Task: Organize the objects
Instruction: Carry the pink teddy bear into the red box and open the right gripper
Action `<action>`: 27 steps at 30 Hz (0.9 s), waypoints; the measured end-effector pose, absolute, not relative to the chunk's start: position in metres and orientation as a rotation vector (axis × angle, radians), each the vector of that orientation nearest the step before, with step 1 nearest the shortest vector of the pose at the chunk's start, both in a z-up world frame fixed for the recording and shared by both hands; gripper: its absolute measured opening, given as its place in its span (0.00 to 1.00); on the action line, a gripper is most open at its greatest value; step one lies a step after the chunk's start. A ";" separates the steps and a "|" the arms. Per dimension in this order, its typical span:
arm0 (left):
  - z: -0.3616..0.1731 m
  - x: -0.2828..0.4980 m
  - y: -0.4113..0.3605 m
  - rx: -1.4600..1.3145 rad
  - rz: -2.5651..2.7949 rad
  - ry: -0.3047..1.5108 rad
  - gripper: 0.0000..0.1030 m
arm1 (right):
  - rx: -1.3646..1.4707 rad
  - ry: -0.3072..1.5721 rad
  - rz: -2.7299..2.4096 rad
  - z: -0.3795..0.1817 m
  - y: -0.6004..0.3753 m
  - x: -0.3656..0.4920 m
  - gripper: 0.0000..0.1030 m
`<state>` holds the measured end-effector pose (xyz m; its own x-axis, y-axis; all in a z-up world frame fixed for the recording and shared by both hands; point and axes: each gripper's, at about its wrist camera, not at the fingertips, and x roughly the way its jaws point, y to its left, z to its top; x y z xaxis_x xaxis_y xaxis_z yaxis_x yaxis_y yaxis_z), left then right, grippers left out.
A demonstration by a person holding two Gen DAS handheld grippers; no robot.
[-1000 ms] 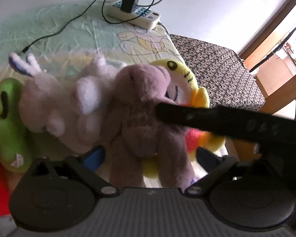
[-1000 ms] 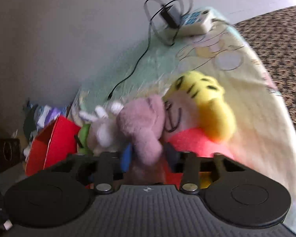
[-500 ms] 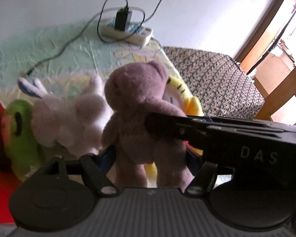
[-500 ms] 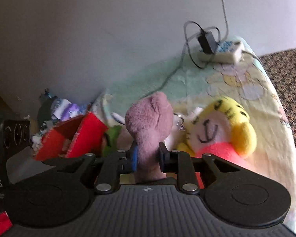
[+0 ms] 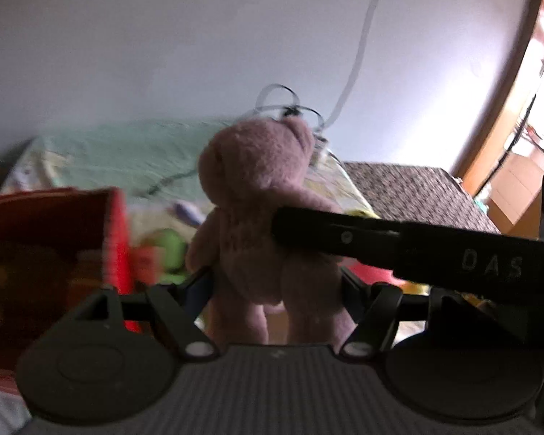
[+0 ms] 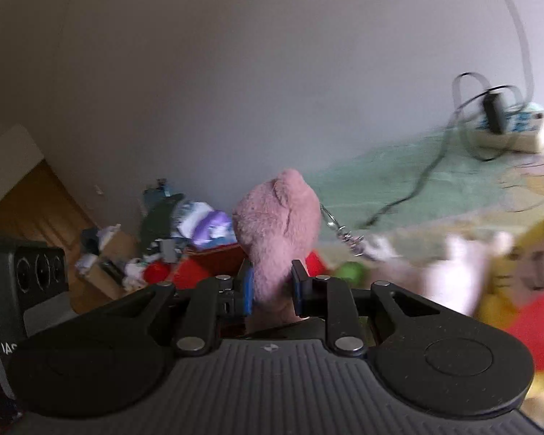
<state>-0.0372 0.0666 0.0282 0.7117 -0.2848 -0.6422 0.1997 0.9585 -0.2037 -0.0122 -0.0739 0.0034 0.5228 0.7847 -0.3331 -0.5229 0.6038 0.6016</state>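
Note:
My right gripper (image 6: 272, 288) is shut on a pink plush bear (image 6: 277, 228) and holds it up in the air, its head above the blue pads (image 6: 248, 290). In the left wrist view the same bear (image 5: 257, 195) hangs upright between my left gripper's (image 5: 275, 290) spread fingers, and the right gripper's black finger (image 5: 344, 235) crosses its belly from the right. A red box (image 5: 50, 239) stands open at the left. A white plush rabbit (image 6: 456, 272) and a yellow and red plush tiger (image 6: 529, 275) lie on the bed to the right.
A green plush toy (image 5: 170, 250) lies beside the red box. A white power strip (image 6: 511, 130) with charger and cables sits at the far edge of the bedsheet (image 6: 398, 181). A patterned seat (image 5: 416, 195) stands right of the bed. Clutter (image 6: 185, 224) lies by the wall.
The right gripper has lifted the pink bear off the pile of toys and carried it leftwards, toward the red box. Both cameras have risen and tilted up, and the other toys have dropped low.

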 end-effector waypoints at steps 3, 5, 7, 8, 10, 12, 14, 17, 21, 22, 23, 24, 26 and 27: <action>0.036 -0.044 0.107 -0.121 -0.231 0.712 0.69 | 0.482 0.644 0.836 0.004 -0.038 -0.012 0.22; 0.039 -0.046 0.136 -0.129 -0.210 0.703 0.69 | 0.478 0.654 0.827 0.004 -0.012 -0.011 0.22; 0.040 -0.045 0.161 -0.141 -0.203 0.699 0.69 | 0.470 0.672 0.810 0.000 0.008 -0.011 0.22; 0.041 -0.043 0.176 -0.145 -0.206 0.699 0.69 | 0.462 0.682 0.796 -0.002 0.019 -0.010 0.22; 0.038 -0.039 0.194 -0.139 -0.224 0.703 0.69 | 0.441 0.684 0.759 -0.005 0.037 -0.011 0.22; 0.032 -0.037 0.210 -0.133 -0.242 0.714 0.69 | 0.415 0.692 0.714 -0.006 0.049 -0.009 0.22; 0.030 -0.033 0.225 -0.145 -0.273 0.712 0.68 | 0.372 0.709 0.648 -0.011 0.062 -0.006 0.22; 0.021 -0.020 0.238 -0.145 -0.302 0.730 0.72 | 0.377 0.746 0.587 -0.022 0.069 -0.005 0.22; 0.003 -0.004 0.253 -0.156 -0.361 0.771 0.72 | 0.398 0.763 0.552 -0.026 0.073 -0.007 0.22; 0.001 -0.003 0.257 -0.167 -0.377 0.773 0.72 | 0.390 0.760 0.554 -0.025 0.076 -0.008 0.22; -0.002 -0.003 0.260 -0.178 -0.391 0.772 0.73 | 0.381 0.755 0.557 -0.024 0.081 -0.009 0.22; -0.002 -0.005 0.265 -0.189 -0.401 0.770 0.73 | 0.378 0.753 0.562 -0.023 0.087 -0.008 0.22; -0.001 -0.005 0.275 -0.204 -0.413 0.766 0.73 | 0.384 0.754 0.577 -0.023 0.098 -0.004 0.22; -0.001 -0.005 0.279 -0.203 -0.408 0.763 0.73 | 0.391 0.755 0.597 -0.023 0.105 -0.002 0.22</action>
